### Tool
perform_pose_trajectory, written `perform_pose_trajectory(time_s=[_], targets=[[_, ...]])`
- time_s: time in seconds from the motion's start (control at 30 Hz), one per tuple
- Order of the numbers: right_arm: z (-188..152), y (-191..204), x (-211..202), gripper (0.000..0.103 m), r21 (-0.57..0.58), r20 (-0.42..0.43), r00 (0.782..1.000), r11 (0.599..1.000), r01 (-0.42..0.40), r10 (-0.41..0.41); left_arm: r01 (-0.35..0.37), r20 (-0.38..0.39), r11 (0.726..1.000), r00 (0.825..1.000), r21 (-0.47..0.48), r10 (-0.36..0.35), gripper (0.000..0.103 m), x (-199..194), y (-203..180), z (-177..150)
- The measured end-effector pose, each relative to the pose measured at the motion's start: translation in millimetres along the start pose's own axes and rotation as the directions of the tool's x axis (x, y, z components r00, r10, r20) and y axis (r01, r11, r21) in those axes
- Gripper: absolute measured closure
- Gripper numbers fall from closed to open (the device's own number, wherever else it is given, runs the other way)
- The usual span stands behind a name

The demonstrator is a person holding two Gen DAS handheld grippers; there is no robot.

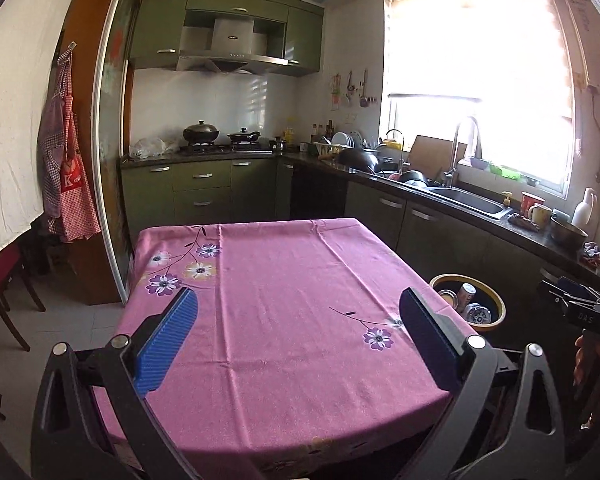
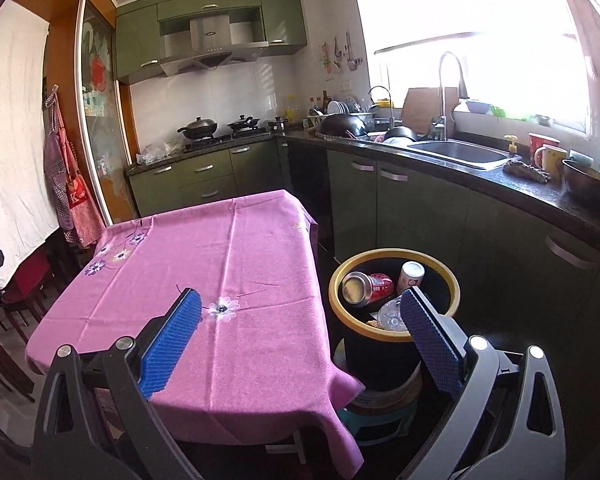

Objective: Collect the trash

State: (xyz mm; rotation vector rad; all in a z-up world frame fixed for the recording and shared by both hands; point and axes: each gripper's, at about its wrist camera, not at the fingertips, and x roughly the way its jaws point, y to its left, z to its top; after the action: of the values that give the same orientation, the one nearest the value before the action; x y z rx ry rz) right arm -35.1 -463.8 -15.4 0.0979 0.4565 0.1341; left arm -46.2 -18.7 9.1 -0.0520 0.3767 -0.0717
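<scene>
A black bin with a yellow rim point(image 2: 453, 284) stands on a stool to the right of the table. Inside it lie a red can point(image 2: 369, 286), a white can point(image 2: 411, 276) and a clear plastic bottle point(image 2: 389, 314). The same bin point(image 1: 499, 308) shows at the right in the left wrist view. My left gripper point(image 1: 298, 300) hangs open over the pink flowered tablecloth point(image 1: 284, 320) with nothing between its blue pads. My right gripper point(image 2: 300, 300) is open too, over the table's right edge beside the bin, holding nothing.
Green kitchen cabinets point(image 2: 399, 208) and a dark counter with a sink point(image 2: 459, 152), cups and a metal bowl point(image 2: 587, 184) run along the right. A stove with pans point(image 1: 220, 136) is at the back. Aprons point(image 1: 68, 168) hang at left above red chairs point(image 1: 4, 284).
</scene>
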Motion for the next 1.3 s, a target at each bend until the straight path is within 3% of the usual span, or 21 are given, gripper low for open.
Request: perform_pose_trajectory(time_s=[0.4,1.3], targets=[[-0.9,7.5,-1.3,0.005,-0.029,0.005,1.0,1.0,-0.011,0.011,-0.016,0.011,1.0,1.0,-0.004,0.016,0.007,-16.9,2.4,-7.4],[-2.6,19.2,10.0,0.005,-0.051,-0.013,0.999,0.998,-0.03,0.029,0.004,-0.009,1.0,1.0,-0.01,-0.004,0.007,-11.3,4.0,-13.1]])
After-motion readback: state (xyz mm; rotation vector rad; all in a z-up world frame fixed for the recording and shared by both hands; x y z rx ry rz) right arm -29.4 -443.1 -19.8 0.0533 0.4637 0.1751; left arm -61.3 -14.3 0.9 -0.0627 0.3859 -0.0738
